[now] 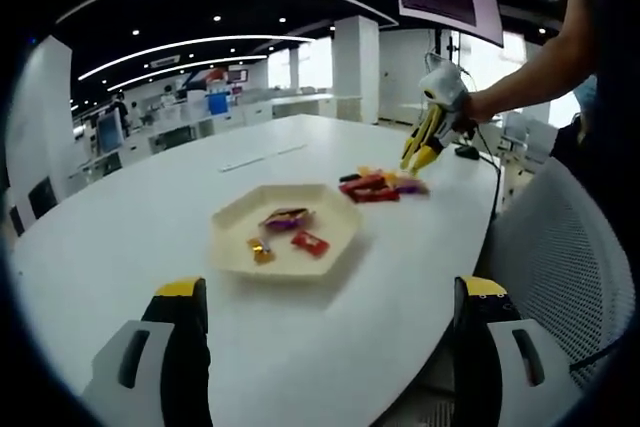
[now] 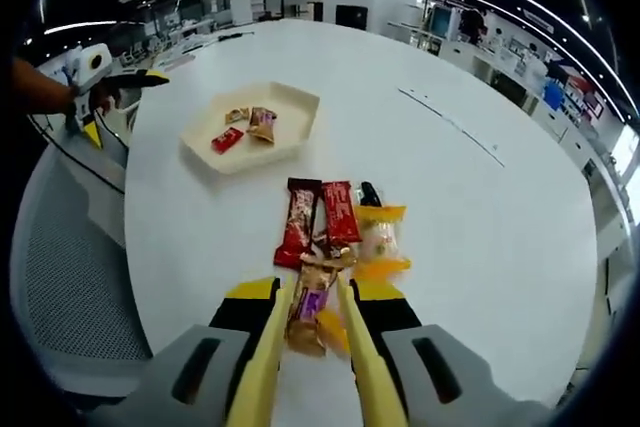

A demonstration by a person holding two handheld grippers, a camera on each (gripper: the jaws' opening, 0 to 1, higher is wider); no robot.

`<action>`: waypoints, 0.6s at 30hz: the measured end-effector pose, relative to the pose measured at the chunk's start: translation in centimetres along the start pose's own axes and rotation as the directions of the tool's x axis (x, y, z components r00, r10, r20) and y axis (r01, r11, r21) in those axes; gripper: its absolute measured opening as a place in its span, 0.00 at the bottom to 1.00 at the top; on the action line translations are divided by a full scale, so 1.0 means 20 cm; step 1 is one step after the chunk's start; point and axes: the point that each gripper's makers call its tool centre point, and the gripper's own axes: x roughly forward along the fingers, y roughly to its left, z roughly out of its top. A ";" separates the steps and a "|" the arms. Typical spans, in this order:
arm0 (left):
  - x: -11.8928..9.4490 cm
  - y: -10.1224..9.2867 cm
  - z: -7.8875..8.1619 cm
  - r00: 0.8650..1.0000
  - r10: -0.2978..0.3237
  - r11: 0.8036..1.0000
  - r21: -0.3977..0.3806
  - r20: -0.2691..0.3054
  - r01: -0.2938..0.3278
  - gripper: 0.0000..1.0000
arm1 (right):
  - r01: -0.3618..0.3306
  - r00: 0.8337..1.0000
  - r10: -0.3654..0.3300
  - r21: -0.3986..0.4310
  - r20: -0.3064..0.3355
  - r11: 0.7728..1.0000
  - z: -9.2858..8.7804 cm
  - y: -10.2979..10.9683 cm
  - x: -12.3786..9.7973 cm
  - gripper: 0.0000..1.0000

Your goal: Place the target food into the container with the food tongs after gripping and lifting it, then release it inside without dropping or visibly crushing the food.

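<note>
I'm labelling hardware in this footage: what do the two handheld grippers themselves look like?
The left gripper has grey jaw housings with slots, black inner faces and yellow tips. The right gripper is the same, fitted with long yellow food tongs; seen from across the table, its body is white.

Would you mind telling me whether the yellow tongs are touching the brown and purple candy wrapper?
Touching. In the right gripper view, the two arms of the yellow tongs press against both sides of the brown and purple candy wrapper, which sits pinched between them above the white table.

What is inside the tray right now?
The tray holds three wrapped snacks: a red one, a small gold one and a purple-brown one. Their labels are too small to read.
</note>
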 end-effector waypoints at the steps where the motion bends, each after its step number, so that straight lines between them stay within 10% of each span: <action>1: 0.00 0.00 0.00 1.000 -0.001 1.000 0.000 -0.003 0.001 0.99 | 0.003 1.000 -0.003 0.002 -0.003 1.000 0.00 0.00 0.00 0.26; 18: 0.00 0.00 -0.01 1.000 -0.005 1.000 -0.005 -0.004 0.005 0.99 | 0.042 0.993 -0.041 0.009 -0.108 0.999 -0.13 0.04 0.12 0.27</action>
